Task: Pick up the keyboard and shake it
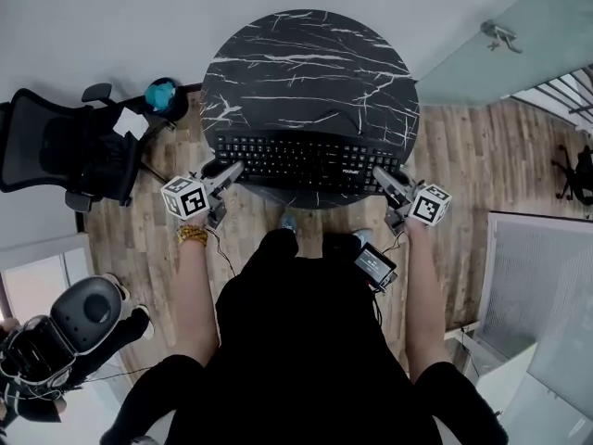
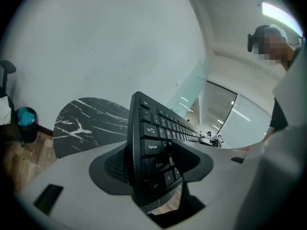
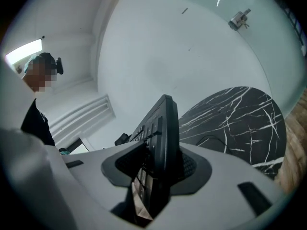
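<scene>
A black keyboard (image 1: 306, 163) lies crosswise over the near edge of the round black marble table (image 1: 306, 63). My left gripper (image 1: 227, 170) clasps its left end and my right gripper (image 1: 384, 179) its right end. In the left gripper view the keyboard (image 2: 153, 143) stands edge-on between the two pads, keys facing right, with the table (image 2: 81, 123) behind it. The right gripper view shows the keyboard (image 3: 163, 143) pinched the same way, the table (image 3: 240, 119) off to the right. Both pairs of pads press on the keyboard's faces.
A thin black cable (image 1: 347, 119) lies on the table behind the keyboard. A black office chair (image 1: 65, 151) and a teal object (image 1: 162, 94) stand at the left. A small screen device (image 1: 375, 265) hangs at the person's waist. Wooden floor surrounds the table.
</scene>
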A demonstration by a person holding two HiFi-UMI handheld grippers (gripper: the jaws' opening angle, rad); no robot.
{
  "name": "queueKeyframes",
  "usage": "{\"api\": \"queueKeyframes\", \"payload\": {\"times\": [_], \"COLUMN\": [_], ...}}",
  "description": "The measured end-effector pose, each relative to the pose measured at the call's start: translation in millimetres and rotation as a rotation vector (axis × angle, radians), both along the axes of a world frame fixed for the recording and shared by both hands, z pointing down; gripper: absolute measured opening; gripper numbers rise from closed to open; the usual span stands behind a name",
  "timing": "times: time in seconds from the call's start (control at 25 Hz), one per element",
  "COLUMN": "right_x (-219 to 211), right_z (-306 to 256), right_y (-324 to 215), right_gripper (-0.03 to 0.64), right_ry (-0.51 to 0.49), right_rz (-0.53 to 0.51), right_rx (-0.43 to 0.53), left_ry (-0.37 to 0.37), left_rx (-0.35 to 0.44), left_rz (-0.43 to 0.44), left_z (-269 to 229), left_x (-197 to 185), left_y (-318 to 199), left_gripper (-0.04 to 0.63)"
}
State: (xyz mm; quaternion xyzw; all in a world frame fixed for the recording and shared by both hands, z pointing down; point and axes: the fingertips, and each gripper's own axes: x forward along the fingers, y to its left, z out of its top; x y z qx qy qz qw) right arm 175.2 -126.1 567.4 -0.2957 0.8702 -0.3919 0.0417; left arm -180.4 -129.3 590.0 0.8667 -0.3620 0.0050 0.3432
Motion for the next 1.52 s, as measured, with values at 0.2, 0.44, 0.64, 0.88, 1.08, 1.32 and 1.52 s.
{"api": "queueKeyframes", "payload": {"times": [0.2,0.44,0.64,0.88,1.08,1.32,1.52], "right_x": [3.9,13.1,10.4,9.0,14.6,20.9,22.7], "right_z": [44.3,92.3,124.0,158.4,177.8,194.0,197.0], "right_y": [21.1,35.8,46.1,55.4,54.5,56.7,53.1], "right_gripper": [0.155,0.161,0.165,0.176,0.191,0.214,0.227], "right_ry": [-0.001,0.005,0.006,0.046,0.088,0.182,0.245], "right_rz": [0.027,0.056,0.082,0.118,0.171,0.194,0.194], "right_rx": [-0.100,-0.218,-0.309,-0.406,-0.467,-0.512,-0.512], "left_ry": [-0.008,-0.025,-0.029,-0.099,-0.097,-0.128,-0.144], "left_rx": [-0.120,-0.252,-0.349,-0.433,-0.488,-0.540,-0.545], "left_rz": [-0.006,-0.018,-0.046,-0.097,-0.112,-0.108,-0.101], "left_z": [43.5,88.4,122.5,156.9,168.8,183.3,184.4], "left_x": [3.5,9.1,6.9,-3.3,3.6,6.2,5.8], "left_y": [20.5,37.1,52.5,61.3,57.3,60.8,59.6], "left_gripper": [0.250,0.255,0.258,0.270,0.273,0.275,0.275]}}
